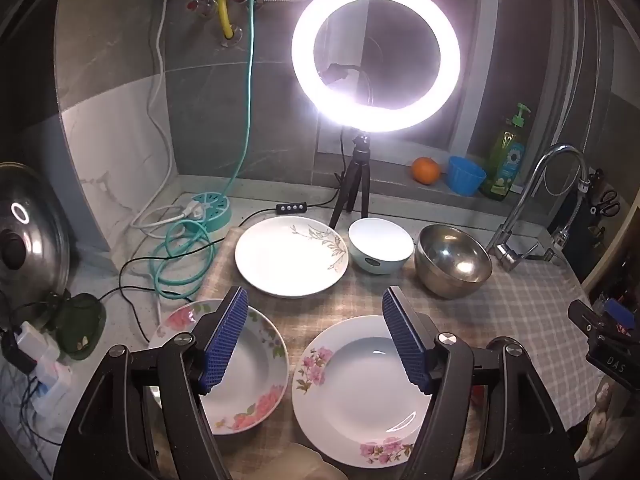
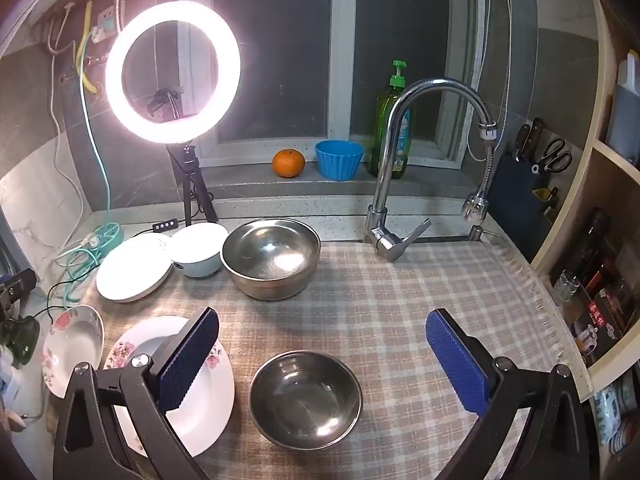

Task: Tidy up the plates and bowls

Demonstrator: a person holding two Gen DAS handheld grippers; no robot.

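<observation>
Spread wide, both tools, nothing between the blue pads. Left tool [image 1: 314, 340] tilted down over two flowered plates on the checked cloth [image 1: 520, 320] covering the tabletop: plate with pink blooms [image 1: 256, 380] at 7 o'clock under the left pad, second pink-flowered plate [image 1: 356, 392] at 5 o'clock beneath the right pad, the two rims just beside each other. White plate with a leaf sprig [image 1: 288, 256] farther off at 12 o'clock, then a pale white-and-blue bowl [image 1: 380, 250] just beside it at 1 o'clock, and a large steel bowl [image 1: 452, 260] at 2 o'clock, near the tap [image 1: 540, 196].

Right tool [image 2: 322, 360] tilted down above a small steel bowl [image 2: 306, 398], standing alone on the cloth at 6 o'clock, between the pads yet untouched. Same flowered plate [image 2: 208, 400] at 8 o'clock, partly hidden by the left pad. Large steel bowl [image 2: 270, 258] at 11 o'clock, touching or nearly touching the pale bowl [image 2: 198, 250].

Glowing ring lamp [image 2: 172, 72] on a tripod at 10 o'clock, orange [image 2: 288, 163], blue cup [image 2: 339, 159] and green soap bottle [image 2: 390, 128] along the windowsill at 12 o'clock.
</observation>
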